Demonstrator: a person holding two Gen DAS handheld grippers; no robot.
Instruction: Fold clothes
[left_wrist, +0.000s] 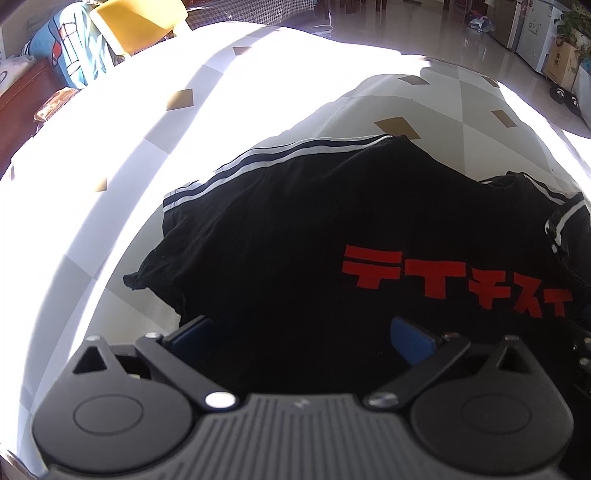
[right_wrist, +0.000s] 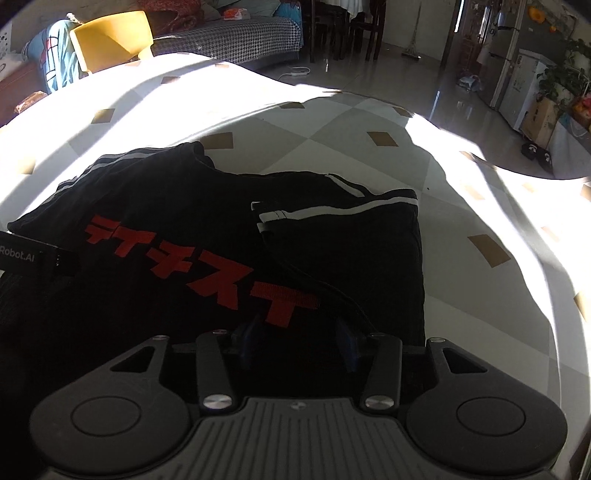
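A black T-shirt (left_wrist: 295, 229) with red lettering (left_wrist: 443, 277) and white sleeve stripes lies on a table covered by a pale diamond-patterned cloth (left_wrist: 424, 99). My left gripper (left_wrist: 301, 336) hovers over the shirt's near part, its blue pads (left_wrist: 410, 339) wide apart with nothing pinched. In the right wrist view the same T-shirt (right_wrist: 166, 206) shows its striped sleeve (right_wrist: 332, 221) folded inward over the body. My right gripper (right_wrist: 297, 341) stands partly open just above the dark cloth near the lettering (right_wrist: 207, 262). The pads press on nothing that I can see. The left gripper's body (right_wrist: 22, 258) shows at the left edge.
A yellow chair (right_wrist: 110, 40) stands behind the table's far left edge, with a houndstooth sofa (right_wrist: 236, 37) beyond it. Glossy floor, cardboard boxes (right_wrist: 539, 118) and plants lie to the right. Strong sunlight washes out the tablecloth on the left (left_wrist: 110, 147).
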